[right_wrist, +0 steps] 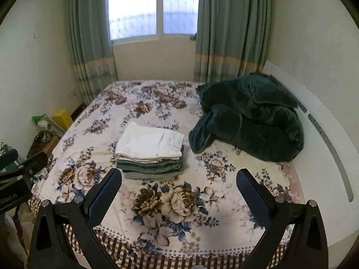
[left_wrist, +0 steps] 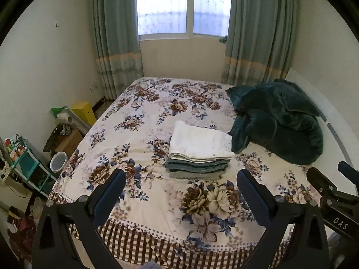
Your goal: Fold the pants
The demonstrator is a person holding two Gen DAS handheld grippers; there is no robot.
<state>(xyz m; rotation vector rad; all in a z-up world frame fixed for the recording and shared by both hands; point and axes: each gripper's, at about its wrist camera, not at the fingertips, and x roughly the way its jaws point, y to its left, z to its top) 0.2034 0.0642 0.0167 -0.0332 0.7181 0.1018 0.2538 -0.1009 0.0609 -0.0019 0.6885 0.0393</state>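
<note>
I see a bed with a floral spread filling most of both views, beneath a curtained window. A heap of dark green blanket sits at its right side. Near the middle of the bed lies a neat stack of folded pants, white on top, grey-green pairs below. My left hand-held gripper and right hand-held gripper both hover over the near edge, jaws spread wide, holding nothing.

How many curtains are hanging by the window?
2: one green curtain hangs left of the window, the other green curtain hangs right of it. Nothing seems hidden.
</note>
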